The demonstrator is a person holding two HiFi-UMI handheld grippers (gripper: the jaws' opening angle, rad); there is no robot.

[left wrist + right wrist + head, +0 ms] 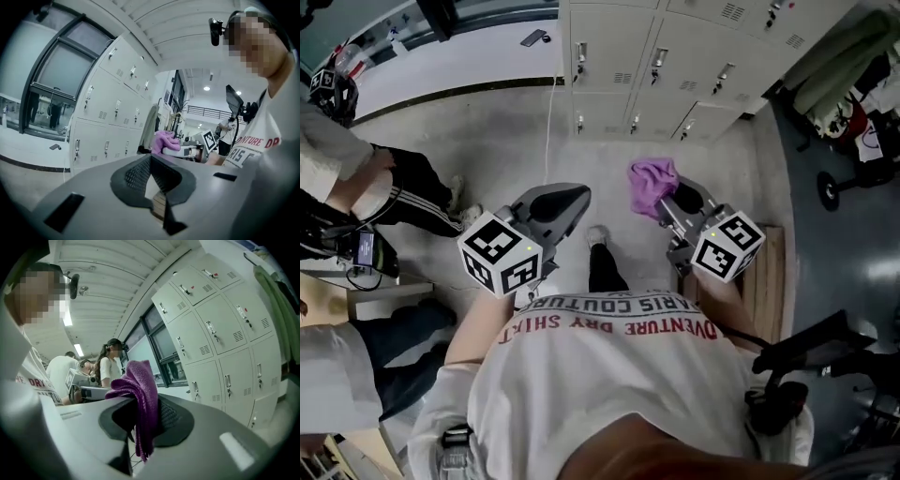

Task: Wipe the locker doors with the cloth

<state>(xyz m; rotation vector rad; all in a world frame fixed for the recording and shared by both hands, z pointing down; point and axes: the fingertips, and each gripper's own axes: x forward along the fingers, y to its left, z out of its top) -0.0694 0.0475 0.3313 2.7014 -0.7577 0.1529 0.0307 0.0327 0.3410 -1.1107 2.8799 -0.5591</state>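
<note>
Looking down past my white shirt (619, 375), I have both tools held out in front of me over the pale floor (609, 155). The left gripper (574, 198) is at about 11 o'clock from my shoe (598, 233). In its own view, the left gripper (150, 160) has its ribbed pads meeting at the tips with nothing between them, so it is clenched and empty.

The right gripper (667, 200) is at about 1 o'clock from the shoe and is clamped on the purple cloth (652, 183). In the right gripper view, the cloth (140, 390) bunches above the jaws and hangs down between the pads of the right gripper (147, 414). From the left gripper view, the cloth (164, 140) shows at 3 o'clock, well apart from the doors.

Wooden slats (766, 272) lie on the floor at my 3 o'clock. Bystanders in dark trousers (412, 187) stand at 9 o'clock.

Farther off, at 12 to 1 o'clock, stands the bank of cream lockers (694, 56). The lockers (220, 333) have their doors shut, each with a handle and a vent, and neither tool touches them. A thin white cable (548, 122) trails across the floor near the leftmost door.
</note>
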